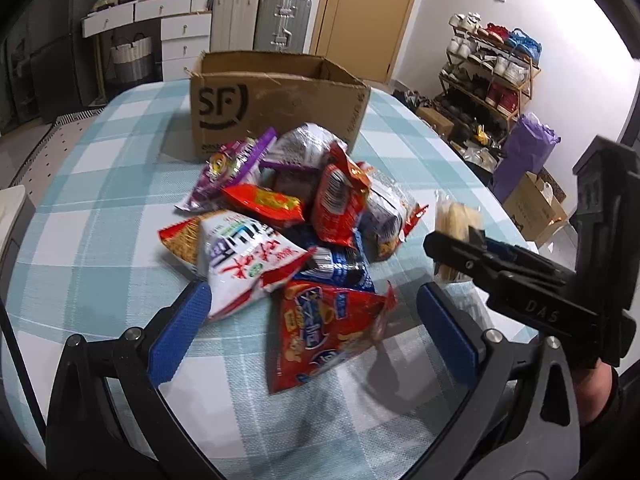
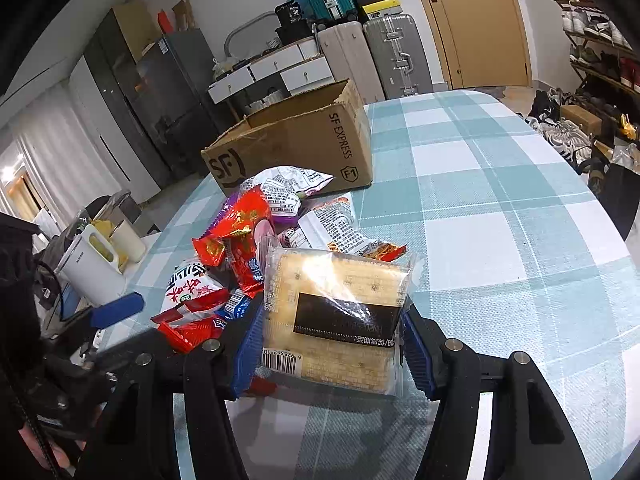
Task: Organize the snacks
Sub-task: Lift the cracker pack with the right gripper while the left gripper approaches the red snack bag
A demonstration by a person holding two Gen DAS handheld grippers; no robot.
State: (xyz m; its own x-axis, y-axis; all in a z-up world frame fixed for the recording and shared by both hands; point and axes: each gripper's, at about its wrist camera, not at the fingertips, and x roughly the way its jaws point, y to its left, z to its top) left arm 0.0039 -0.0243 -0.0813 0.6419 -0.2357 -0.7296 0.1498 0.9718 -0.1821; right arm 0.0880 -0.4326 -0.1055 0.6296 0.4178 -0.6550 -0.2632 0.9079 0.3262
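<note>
- The right hand-held gripper is clamped on a clear-wrapped pack of pale crackers; its blue pads press both side edges of the pack, which has a black band across the front and a barcode at the lower left.
- In the left wrist view that same pack shows at the tip of the right hand-held gripper, just right of the snack pile.
- The left hand-held gripper stands wide, nothing held; a red snack bag lies on the bench between its blue pads, untouched by either.
- Beyond it sits the heap of snack packets: red, white, purple and blue bags overlapping one another.
- Behind the heap, an open cardboard box marked SF stands upright on the bench, which carries a blue-and-white checked cloth.
- Suitcases and a wooden door stand at the far wall.
</note>
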